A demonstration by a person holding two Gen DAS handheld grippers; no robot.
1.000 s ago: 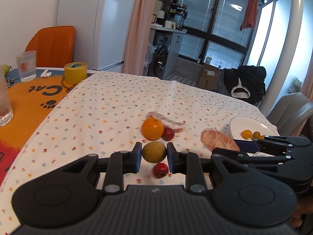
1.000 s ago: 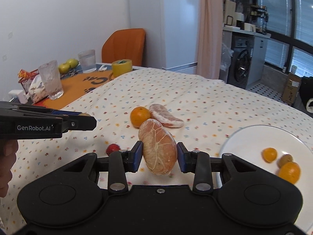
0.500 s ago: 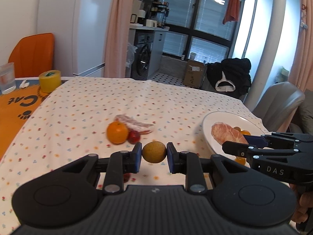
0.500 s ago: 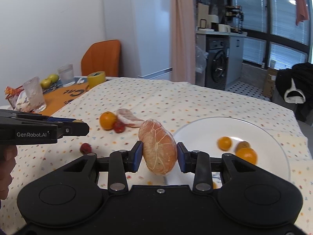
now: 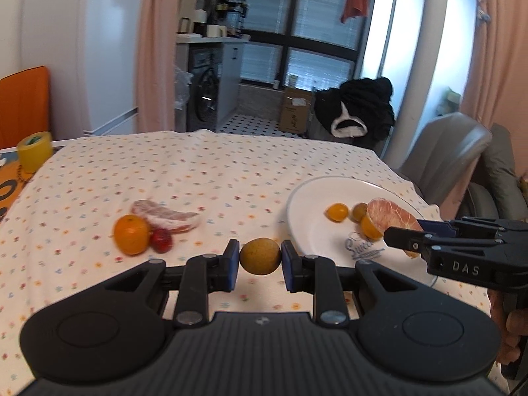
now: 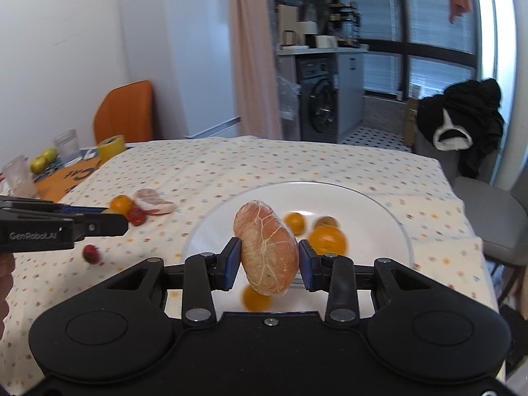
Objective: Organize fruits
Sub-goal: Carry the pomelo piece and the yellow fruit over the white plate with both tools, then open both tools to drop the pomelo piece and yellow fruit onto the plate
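Left gripper [image 5: 260, 256] clamped a small round yellow-brown fruit [image 5: 260, 256] above the dotted tablecloth [image 5: 214, 171], beside the white plate's [image 6: 379, 211] left rim. Right gripper [image 6: 266, 260] gripped a peeled pink pomelo segment [image 6: 265, 251] over that plate.

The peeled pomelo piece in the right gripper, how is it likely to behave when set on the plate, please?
The pomelo piece looks soft, so hard squeezing may bruise it. Its rounded ends suggest it could rock or tip on the smooth plate. It probably won't roll far, being oblong.
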